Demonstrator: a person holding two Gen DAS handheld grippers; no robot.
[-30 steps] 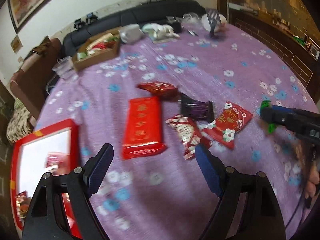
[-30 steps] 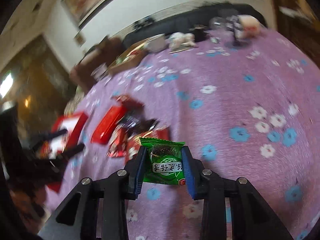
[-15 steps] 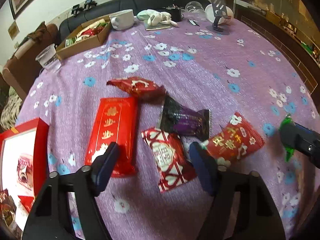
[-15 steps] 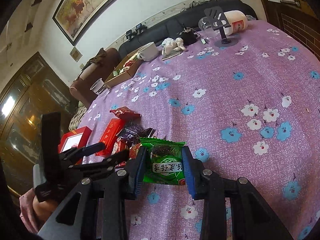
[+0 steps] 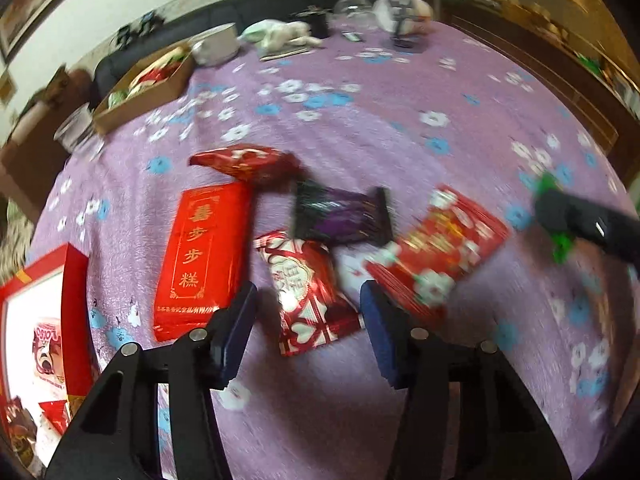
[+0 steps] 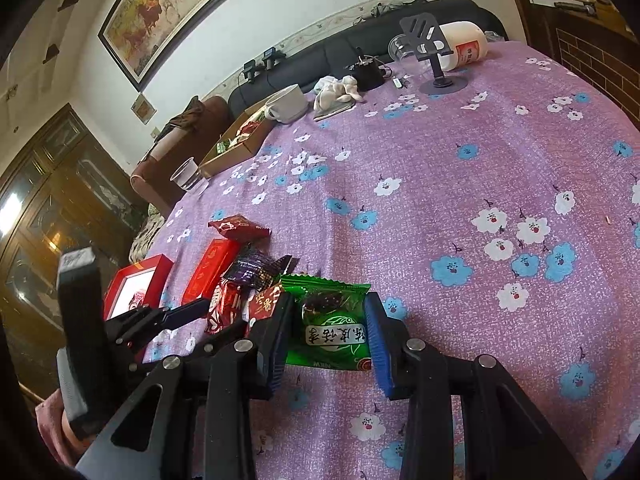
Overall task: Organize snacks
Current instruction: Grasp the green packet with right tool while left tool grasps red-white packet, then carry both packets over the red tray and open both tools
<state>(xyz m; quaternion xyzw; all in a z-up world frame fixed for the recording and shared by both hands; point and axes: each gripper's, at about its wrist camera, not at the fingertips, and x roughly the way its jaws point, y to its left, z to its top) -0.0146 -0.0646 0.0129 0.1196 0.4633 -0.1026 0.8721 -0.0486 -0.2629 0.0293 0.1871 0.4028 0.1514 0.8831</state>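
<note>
Left wrist view: the big purple table [image 5: 360,92] holds a red box [image 5: 76,280] at the left edge; the left claw [image 5: 306,316], which has just been closing, sits around the heart snack [image 5: 308,292], not squeezing yet; its long side points away; the right claw [image 6: 328,332] grips the green snack [image 6: 332,320].

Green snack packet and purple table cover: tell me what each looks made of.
Green snack packet: thin glossy plastic film, judging by its sheen, crimped serrated top edge and printed label. Purple table cover: probably woven cloth, matte with a speckled weave and printed flowers.
</note>
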